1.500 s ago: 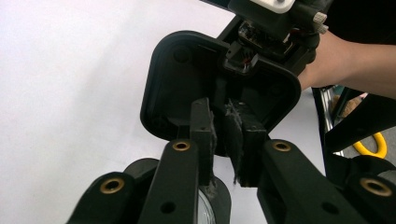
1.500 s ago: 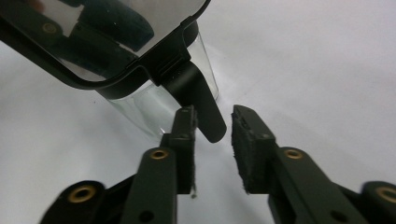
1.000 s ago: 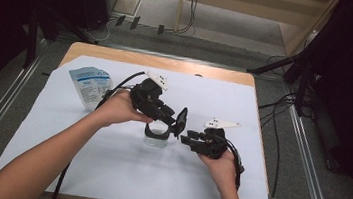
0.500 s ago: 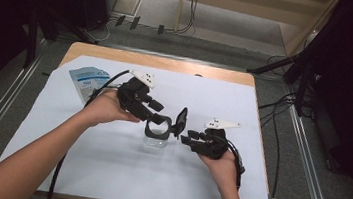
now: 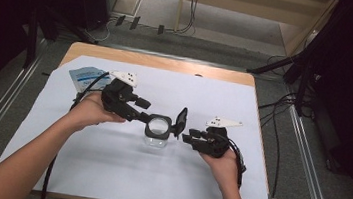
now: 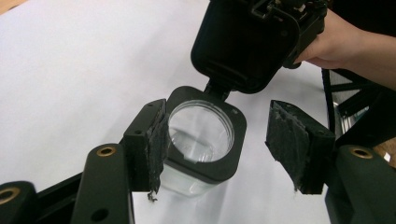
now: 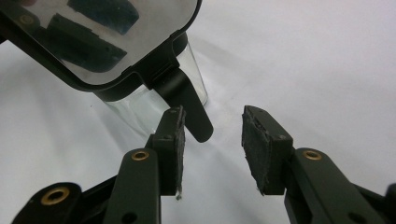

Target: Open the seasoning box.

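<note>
Jar [image 5: 157, 133] base hidden behind left claw [image 6: 219, 149]

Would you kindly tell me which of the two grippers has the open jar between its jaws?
The left gripper: the jar sits between its open jaws, which have just been opening. The right gripper sits beside the lid's tab.

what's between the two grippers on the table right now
A clear jar with a black rim, its hinged lid flipped open, stands between left gripper and right gripper in the high view.
</note>
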A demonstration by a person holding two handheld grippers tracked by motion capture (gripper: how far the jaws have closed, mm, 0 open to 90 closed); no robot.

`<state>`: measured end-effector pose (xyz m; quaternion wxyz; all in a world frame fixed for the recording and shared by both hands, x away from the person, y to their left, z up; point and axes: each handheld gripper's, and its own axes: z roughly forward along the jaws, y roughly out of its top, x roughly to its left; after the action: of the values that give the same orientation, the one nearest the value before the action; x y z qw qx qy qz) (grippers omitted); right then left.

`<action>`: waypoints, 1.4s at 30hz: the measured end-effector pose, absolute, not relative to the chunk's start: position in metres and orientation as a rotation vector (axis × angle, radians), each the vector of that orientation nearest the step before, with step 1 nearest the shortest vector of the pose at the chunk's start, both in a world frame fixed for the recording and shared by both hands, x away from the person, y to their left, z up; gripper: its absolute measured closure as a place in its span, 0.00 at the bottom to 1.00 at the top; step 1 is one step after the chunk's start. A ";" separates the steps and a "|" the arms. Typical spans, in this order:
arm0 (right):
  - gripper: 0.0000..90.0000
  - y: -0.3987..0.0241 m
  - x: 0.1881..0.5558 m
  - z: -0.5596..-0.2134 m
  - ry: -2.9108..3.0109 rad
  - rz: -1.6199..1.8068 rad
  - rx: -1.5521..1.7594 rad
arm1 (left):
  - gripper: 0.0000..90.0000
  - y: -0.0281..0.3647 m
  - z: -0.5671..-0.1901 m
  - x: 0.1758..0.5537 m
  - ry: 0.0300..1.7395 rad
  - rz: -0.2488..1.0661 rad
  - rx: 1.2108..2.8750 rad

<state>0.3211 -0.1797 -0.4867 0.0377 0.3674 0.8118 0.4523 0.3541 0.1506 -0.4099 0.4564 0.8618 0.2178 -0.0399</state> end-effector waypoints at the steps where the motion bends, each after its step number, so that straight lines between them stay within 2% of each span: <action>1: 0.68 -0.180 0.321 -0.487 2.489 1.390 1.129 | 0.45 0.154 -0.411 0.354 0.552 -0.092 2.117; 6: 0.68 -0.180 0.321 -0.486 2.493 1.382 1.126 | 0.43 0.166 -0.417 0.352 0.583 -0.057 2.131; 15: 0.67 -0.181 0.312 -0.483 2.492 1.350 1.131 | 0.46 0.185 -0.427 0.345 0.560 -0.016 2.149; 24: 0.59 -0.182 0.302 -0.482 2.477 1.338 1.093 | 0.43 0.206 -0.434 0.340 0.627 -0.007 2.115; 42: 0.60 -0.181 0.311 -0.485 2.504 1.340 1.094 | 0.44 0.240 -0.446 0.334 0.733 0.050 2.134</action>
<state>0.3114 -0.1810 -0.4847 0.0491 0.3590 0.8218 0.4397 0.3336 0.2395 -0.4457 0.4281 0.8545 0.2936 0.0199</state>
